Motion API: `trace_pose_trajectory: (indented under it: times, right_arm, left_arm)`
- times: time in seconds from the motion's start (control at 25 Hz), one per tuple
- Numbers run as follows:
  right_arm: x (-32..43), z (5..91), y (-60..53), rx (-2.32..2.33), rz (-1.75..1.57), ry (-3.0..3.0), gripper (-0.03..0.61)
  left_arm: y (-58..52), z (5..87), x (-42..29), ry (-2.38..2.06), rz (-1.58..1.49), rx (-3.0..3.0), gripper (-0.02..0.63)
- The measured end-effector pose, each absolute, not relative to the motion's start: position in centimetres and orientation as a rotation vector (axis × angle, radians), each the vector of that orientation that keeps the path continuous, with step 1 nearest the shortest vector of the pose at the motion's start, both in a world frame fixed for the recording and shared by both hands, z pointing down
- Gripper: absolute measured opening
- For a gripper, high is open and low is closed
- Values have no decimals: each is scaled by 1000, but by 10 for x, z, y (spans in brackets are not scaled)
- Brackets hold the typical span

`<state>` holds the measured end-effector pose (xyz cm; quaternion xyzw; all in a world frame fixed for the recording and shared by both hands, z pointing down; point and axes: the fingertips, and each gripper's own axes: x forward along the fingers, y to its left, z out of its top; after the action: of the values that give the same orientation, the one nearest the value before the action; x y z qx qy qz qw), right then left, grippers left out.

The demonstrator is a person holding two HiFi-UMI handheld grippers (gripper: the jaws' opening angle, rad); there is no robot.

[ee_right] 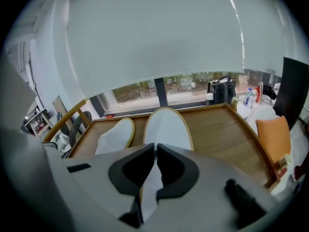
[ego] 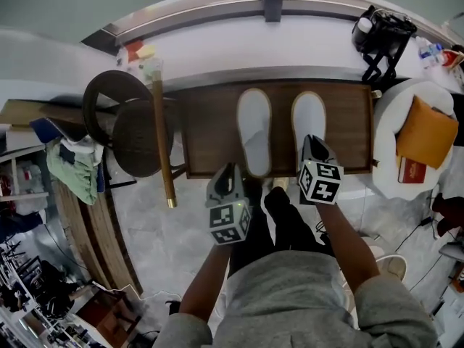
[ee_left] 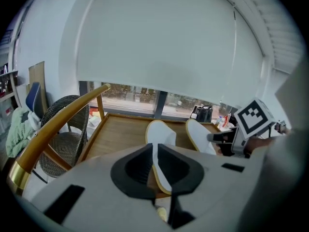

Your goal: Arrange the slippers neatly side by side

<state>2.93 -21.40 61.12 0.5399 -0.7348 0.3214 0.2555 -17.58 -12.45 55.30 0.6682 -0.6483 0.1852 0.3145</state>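
Observation:
Two white slippers with yellow rims lie side by side, toes away from me, on a low wooden tray table (ego: 210, 129). My left gripper (ego: 230, 169) is at the heel of the left slipper (ego: 254, 129). In the left gripper view the jaws (ee_left: 153, 151) stand nearly together, with the rim of the left slipper (ee_left: 161, 132) pinched between them. My right gripper (ego: 313, 142) sits over the heel of the right slipper (ego: 309, 118). In the right gripper view it (ee_right: 155, 153) is shut on the white heel of the right slipper (ee_right: 166, 127).
A dark wicker chair (ego: 134, 133) and a wooden pole with a brass tip (ego: 163, 151) stand left of the table. A white round seat with an orange cushion (ego: 424, 133) is at the right. A black bag (ego: 380, 35) sits on the sill behind.

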Motion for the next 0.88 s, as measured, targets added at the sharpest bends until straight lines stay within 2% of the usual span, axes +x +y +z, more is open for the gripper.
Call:
trace_pose_trajectory:
  times: [0.36,0.88]
  right_arm:
    - [-10,626,-225,1436,952,-1975,35]
    - [-28,635,-235,1404,975,-1965,37]
  left_arm:
    - [-119,560,-192,-1718,499,1726,35]
    - [-130,562,-195,-1707,502,1718,35]
